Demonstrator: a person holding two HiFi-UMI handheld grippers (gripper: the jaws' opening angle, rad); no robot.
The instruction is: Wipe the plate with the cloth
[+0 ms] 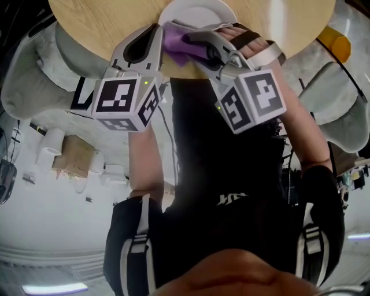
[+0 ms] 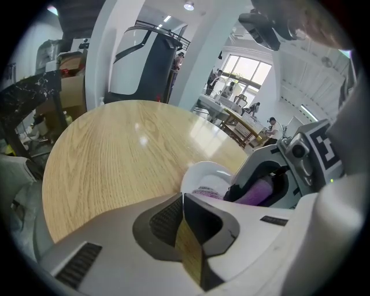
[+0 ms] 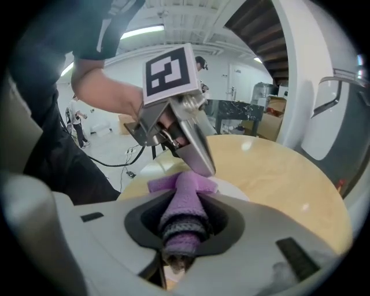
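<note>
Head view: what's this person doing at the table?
A person holds a gripper in each hand over a round wooden table. The right gripper is clamped on a purple cloth, held at the white plate for wiping. The left gripper, jaws together, sits at the plate's near edge; whether it pinches the rim is unclear.

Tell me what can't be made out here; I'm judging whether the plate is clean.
Plate surface: head view's top edge cuts it off; the cloth and right gripper cover more.
Whether the shut left gripper pinches the plate's rim: left gripper view, its own jaws hide the contact.
Yellow thing beside the table: head view, too small to identify.
</note>
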